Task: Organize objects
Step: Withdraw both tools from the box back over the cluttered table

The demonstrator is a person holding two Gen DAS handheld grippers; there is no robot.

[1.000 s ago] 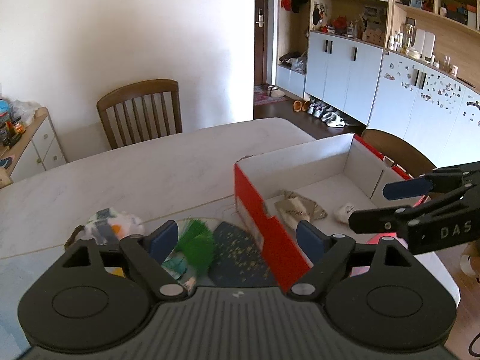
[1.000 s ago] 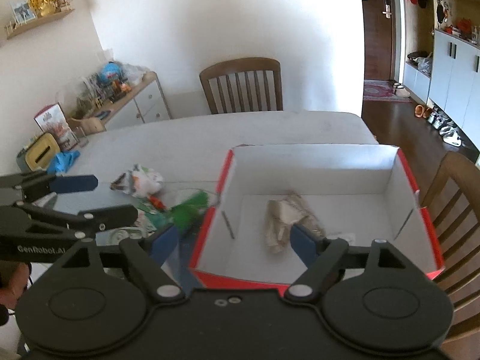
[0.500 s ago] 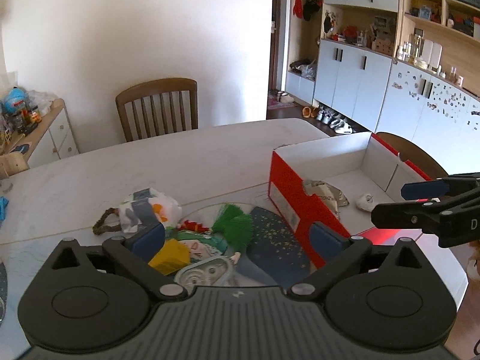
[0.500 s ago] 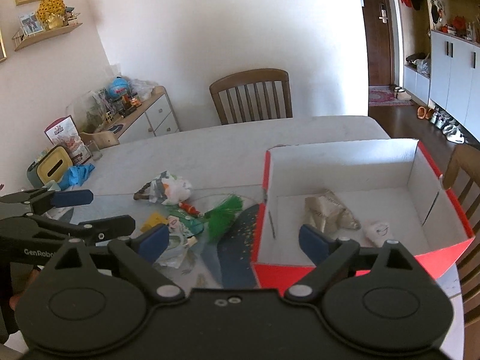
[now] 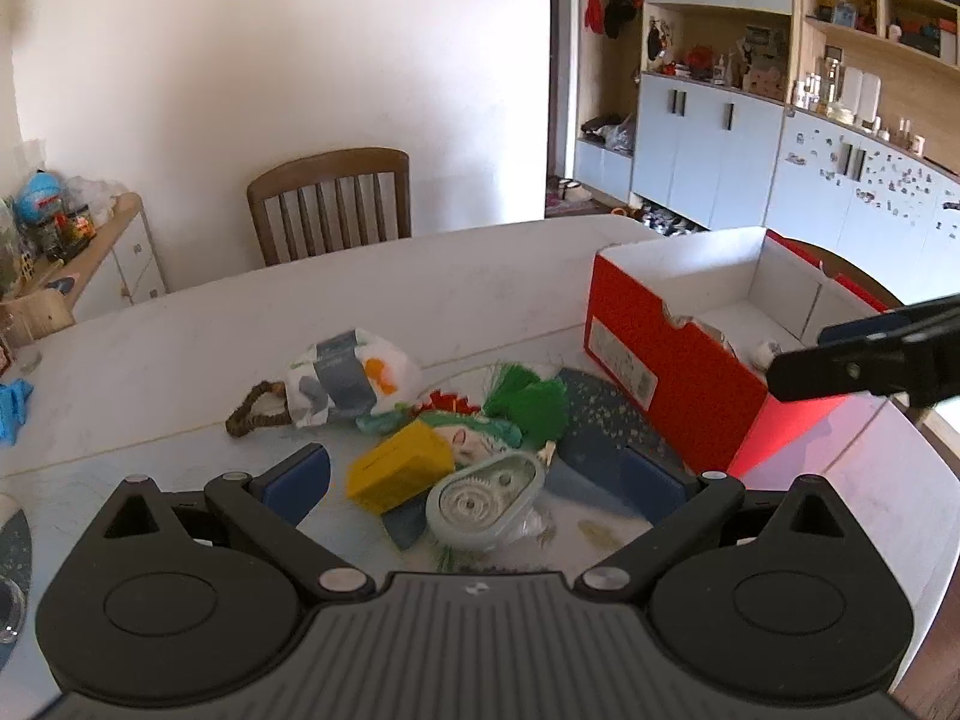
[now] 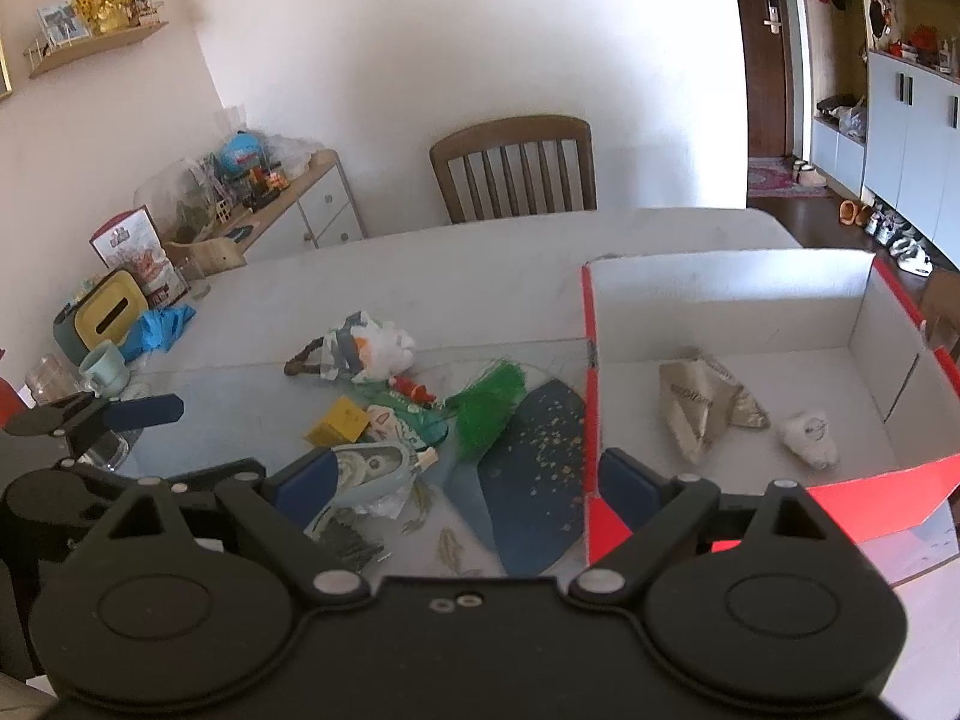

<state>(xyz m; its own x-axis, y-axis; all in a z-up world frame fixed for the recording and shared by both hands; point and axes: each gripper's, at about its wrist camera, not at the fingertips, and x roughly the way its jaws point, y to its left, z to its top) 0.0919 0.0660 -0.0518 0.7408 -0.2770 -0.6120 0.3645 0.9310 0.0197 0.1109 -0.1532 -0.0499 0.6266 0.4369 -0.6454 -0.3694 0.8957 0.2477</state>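
Two tools [image 5: 477,480] [image 6: 462,477] spread, empty — white table [image 5: 468,276], red box [image 6: 738,324], wooden chair [image 5: 330,204].

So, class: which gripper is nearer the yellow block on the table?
Left. The left gripper hangs open just short of the yellow block; the right gripper sits farther back, beside the red box.

A red cardboard box [image 6: 888,483] with a white inside sits open at the right of the frame, holding a crumpled beige pouch [image 6: 699,405] and a small white plush [image 6: 809,430]. Left of it, mid-frame, lies a heap: green tassel [image 6: 489,402], yellow block [image 5: 399,466], grey oval gadget [image 5: 483,499], printed bag [image 5: 348,373].
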